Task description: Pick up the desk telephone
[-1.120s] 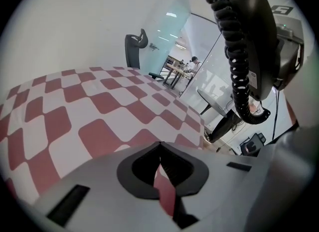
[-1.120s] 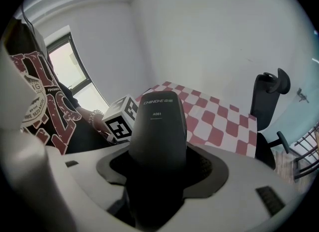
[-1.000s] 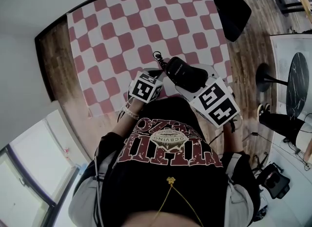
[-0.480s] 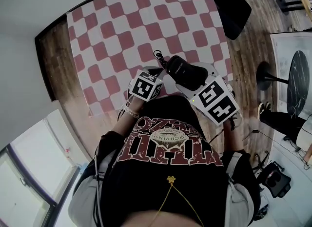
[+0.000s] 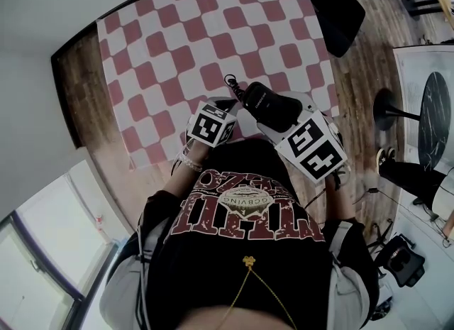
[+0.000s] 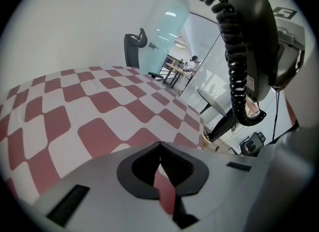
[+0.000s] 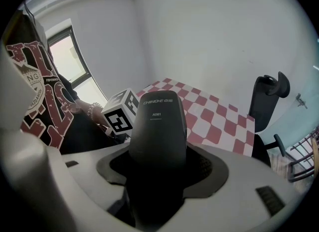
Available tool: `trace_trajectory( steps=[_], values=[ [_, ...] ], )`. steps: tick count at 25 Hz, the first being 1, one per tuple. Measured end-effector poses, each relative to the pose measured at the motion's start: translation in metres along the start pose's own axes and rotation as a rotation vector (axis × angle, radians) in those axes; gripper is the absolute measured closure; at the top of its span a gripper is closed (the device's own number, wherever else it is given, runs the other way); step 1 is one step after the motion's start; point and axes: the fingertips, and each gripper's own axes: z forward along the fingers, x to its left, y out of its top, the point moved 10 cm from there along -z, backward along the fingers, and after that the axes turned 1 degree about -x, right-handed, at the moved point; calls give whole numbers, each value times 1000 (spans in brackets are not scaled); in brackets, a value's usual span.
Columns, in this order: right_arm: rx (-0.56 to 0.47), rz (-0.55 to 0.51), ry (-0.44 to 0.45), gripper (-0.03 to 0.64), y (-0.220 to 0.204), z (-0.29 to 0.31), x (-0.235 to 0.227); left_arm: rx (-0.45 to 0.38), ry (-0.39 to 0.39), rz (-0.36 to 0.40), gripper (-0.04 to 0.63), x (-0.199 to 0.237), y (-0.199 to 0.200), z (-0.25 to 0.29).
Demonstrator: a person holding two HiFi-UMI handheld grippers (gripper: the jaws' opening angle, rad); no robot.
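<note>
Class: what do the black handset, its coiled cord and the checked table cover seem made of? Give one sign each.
Handset: moulded plastic, matte, with printed lettering. Coiled cord: likely a rubbery plastic sheath, slight gloss on the coils. Checked cover: probably cloth or vinyl; flat, low sheen.

Watching remotely, I see the wearer in a black T-shirt (image 5: 206, 272) printed with dark red block letters around a cream emblem. A thin gold chain (image 5: 247, 261) with a small pendant lies on the chest, and there is a beaded bracelet (image 5: 187, 162) at the left wrist. Both tools are pale grey shells. The left gripper (image 6: 160, 173) and the right gripper (image 7: 162, 168) each have black ribbed pads set in a dark recess, with a dark rectangular slot on either side. The left cube (image 5: 211, 124) and right cube (image 5: 316, 151) are white with black square markers.
</note>
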Motion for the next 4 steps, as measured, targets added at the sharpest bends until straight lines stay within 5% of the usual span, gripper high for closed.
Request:
trace_trajectory(
  steps=[4],
  values=[
    [0, -2, 0, 334, -1, -2, 0, 4, 4, 7, 588, -2, 0, -1]
  ],
)
